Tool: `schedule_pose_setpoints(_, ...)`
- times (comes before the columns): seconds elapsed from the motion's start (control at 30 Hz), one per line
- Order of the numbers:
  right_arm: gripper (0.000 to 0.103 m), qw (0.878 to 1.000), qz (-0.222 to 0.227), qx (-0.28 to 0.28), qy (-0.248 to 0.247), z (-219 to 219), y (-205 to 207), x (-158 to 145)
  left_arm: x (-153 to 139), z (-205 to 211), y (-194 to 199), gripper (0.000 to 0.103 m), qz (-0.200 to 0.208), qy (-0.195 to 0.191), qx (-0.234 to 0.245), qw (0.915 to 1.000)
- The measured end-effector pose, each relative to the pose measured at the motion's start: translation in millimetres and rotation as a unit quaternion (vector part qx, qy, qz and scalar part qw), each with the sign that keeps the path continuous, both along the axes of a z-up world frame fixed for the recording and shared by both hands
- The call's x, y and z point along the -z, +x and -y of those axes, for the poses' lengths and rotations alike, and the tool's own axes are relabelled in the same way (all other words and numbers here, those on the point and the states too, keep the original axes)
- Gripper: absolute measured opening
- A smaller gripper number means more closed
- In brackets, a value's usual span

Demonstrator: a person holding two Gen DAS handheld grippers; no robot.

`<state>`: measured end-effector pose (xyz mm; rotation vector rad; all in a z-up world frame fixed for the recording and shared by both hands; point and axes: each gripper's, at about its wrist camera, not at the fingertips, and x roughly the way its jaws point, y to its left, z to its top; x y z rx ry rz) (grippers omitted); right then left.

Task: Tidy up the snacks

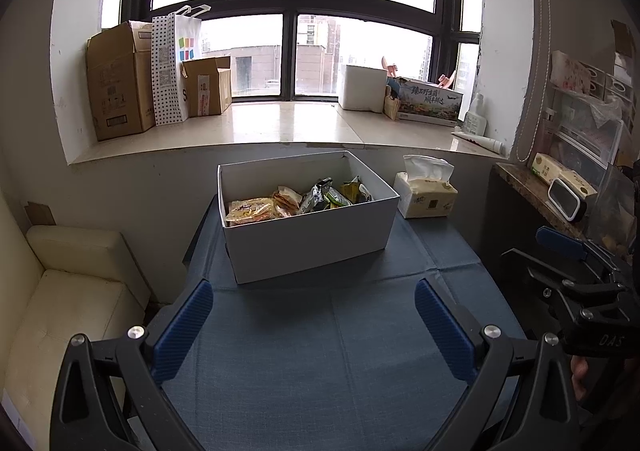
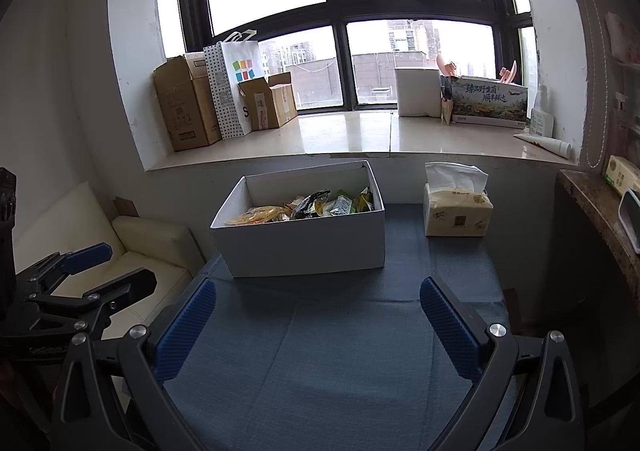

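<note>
A white open box [image 1: 312, 243] [image 2: 304, 251] stands on the blue tablecloth at the table's far side. Inside lie several snack packets: yellow-orange ones [image 1: 252, 211] [image 2: 260, 216] at the left, dark and green ones [image 1: 332, 193] [image 2: 336, 203] at the right. My left gripper [image 1: 314, 299] is open and empty, held above the cloth in front of the box. My right gripper [image 2: 318, 299] is open and empty too, in front of the box. Each gripper shows at the edge of the other's view, the right one [image 1: 568, 271] and the left one [image 2: 80, 279].
A tissue pack [image 1: 426, 195] [image 2: 458, 211] stands right of the box. A cream sofa [image 1: 72, 291] is left of the table, a stone-topped shelf [image 1: 540, 195] at the right. The window sill [image 1: 280, 123] behind holds cardboard boxes and a bag.
</note>
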<state>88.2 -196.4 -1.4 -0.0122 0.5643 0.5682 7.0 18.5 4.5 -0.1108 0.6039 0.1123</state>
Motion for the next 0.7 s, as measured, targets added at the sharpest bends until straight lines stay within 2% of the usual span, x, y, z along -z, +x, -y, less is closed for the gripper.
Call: schedule_pose_setpoints(0.7, 0.103, 1.000, 0.001, -0.005, 0.000, -3.2, -2.7, 0.6, 0.6, 1.7, -0.2, 0.103, -0.005, 0.000, 0.002, 1.0000)
